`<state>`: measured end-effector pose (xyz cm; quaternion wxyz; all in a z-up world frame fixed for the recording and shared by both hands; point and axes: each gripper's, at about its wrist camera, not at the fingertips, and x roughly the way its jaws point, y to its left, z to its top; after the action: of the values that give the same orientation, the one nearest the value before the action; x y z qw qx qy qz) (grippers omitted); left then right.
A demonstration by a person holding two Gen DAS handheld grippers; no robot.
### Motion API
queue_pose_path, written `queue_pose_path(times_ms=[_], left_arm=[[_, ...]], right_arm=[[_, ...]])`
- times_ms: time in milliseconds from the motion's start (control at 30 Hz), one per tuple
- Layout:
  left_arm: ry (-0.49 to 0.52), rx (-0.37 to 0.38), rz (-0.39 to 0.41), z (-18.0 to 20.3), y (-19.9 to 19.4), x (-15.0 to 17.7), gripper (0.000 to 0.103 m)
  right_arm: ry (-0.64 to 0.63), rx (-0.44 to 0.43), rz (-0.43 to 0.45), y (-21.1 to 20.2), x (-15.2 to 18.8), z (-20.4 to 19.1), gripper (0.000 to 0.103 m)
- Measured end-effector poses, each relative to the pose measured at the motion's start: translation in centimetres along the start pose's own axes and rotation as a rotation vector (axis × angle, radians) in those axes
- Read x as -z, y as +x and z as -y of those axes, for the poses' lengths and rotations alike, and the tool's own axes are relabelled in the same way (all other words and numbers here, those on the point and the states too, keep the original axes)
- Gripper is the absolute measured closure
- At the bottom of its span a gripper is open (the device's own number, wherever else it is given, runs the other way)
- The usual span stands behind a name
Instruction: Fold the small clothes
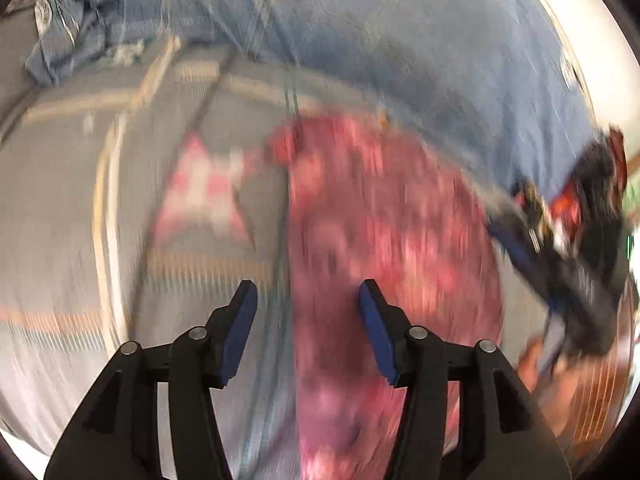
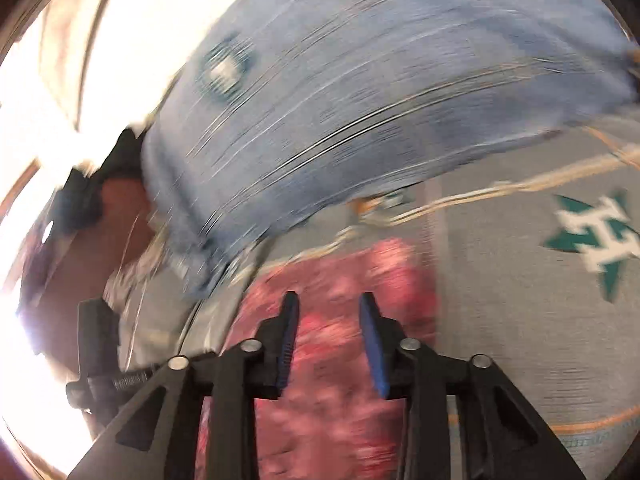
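A small red-and-pink patterned garment [image 1: 384,224] lies on the grey patterned bedspread [image 1: 60,208], blurred by motion. My left gripper [image 1: 307,300] is open above its left edge, nothing between the blue pads. The right gripper shows at the right of the left wrist view [image 1: 560,240]. In the right wrist view the same garment [image 2: 332,360] lies under my right gripper [image 2: 329,312], which is open and empty just above it. The left gripper appears as a dark shape at the left [image 2: 96,352].
A large blue plaid cloth [image 1: 360,32] lies across the far side of the bed, also seen in the right wrist view [image 2: 360,100]. A pink star motif [image 1: 200,196] and a green star motif [image 2: 596,236] mark the bedspread. Bright light comes from the side.
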<state>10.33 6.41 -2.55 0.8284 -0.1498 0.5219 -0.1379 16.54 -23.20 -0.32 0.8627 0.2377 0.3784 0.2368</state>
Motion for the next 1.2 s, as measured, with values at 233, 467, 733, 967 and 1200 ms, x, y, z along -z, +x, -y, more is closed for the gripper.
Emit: queue_pose_path(times_ms=[233, 467, 733, 967, 1200], left_arm=[[-0.035, 0.031, 0.036, -1.2, -1.3, 2.4, 0.037], [0.153, -0.070, 0.046, 1.0, -0.8, 5.6, 0.023], [0.167, -0.038, 0.067, 1.0, -3.9, 6.9, 0.024], [0.128, -0.013, 0.005, 0.2, -3.1, 8.3, 0.024], [0.122, -0.051, -0.002, 0.4, -2.6, 7.5, 0.023]], right_arm=[[-0.075, 0.150, -0.113, 1.0, 3.0, -2.0, 0.065], [-0.120, 0.131, -0.136, -2.5, 8.2, -2.3, 0.056], [-0.093, 0.038, -0.077, -7.6, 8.3, -4.1, 0.055], [0.079, 0.212, -0.081, -9.6, 11.3, -1.3, 0.052], [-0.013, 0.175, -0.136, -10.1, 12.5, -2.2, 0.091]])
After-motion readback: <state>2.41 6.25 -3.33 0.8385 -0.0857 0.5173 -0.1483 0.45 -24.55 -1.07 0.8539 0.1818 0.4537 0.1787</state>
